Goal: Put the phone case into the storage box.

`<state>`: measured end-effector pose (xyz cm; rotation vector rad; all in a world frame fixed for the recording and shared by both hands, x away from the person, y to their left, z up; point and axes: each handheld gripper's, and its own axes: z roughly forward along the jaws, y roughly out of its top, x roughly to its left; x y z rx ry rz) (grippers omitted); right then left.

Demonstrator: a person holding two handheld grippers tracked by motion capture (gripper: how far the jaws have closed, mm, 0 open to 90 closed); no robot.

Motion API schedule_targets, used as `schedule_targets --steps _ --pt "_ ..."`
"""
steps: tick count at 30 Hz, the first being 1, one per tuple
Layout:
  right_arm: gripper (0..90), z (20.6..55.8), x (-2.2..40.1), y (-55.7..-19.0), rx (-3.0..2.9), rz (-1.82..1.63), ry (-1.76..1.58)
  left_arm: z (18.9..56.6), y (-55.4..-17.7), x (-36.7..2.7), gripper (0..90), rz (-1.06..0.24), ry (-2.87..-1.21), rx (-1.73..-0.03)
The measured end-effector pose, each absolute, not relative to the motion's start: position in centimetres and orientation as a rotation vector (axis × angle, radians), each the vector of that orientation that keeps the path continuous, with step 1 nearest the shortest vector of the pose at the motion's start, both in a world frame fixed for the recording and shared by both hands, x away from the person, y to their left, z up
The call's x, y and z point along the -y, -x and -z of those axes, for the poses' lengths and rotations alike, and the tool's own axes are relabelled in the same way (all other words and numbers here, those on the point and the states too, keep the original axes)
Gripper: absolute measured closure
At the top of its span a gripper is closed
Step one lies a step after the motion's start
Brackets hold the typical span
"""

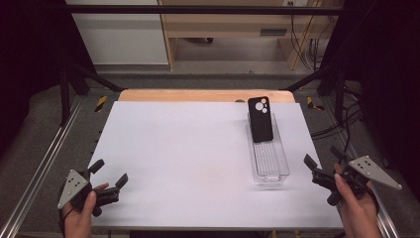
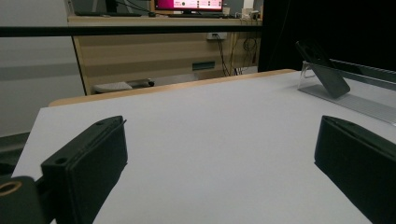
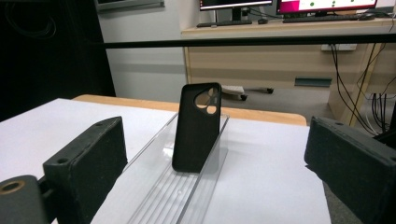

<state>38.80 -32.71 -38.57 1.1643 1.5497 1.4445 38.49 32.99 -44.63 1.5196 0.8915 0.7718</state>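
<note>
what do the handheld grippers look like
Both the left gripper and the right gripper are black, each with two blocky, flat-faced jaws. A grey three-cornered plate with small round dots sits on top of each. Each is held in a bare hand; no sleeves show.

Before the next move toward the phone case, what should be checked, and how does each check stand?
1. Right tool open: ok, jaws spread wide.
2. Left tool open and holding nothing: ok.
3. Phone case propped upright in the clear tray: ok, it leans at the tray's far end.
4. Right tool lined up with the case: ok, the case sits between its jaws in the right gripper view.
5. Case firmly seated: cannot tell.
</note>
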Motion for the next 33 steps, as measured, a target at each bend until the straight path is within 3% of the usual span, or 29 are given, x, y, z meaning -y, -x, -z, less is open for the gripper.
schedule_targets --steps 33 --pt "4.8 42.5 31.0 -37.7 -1.604 -1.459 -1.168 44.7 -38.4 -32.8 2.3 -0.766 -1.520 -0.890"
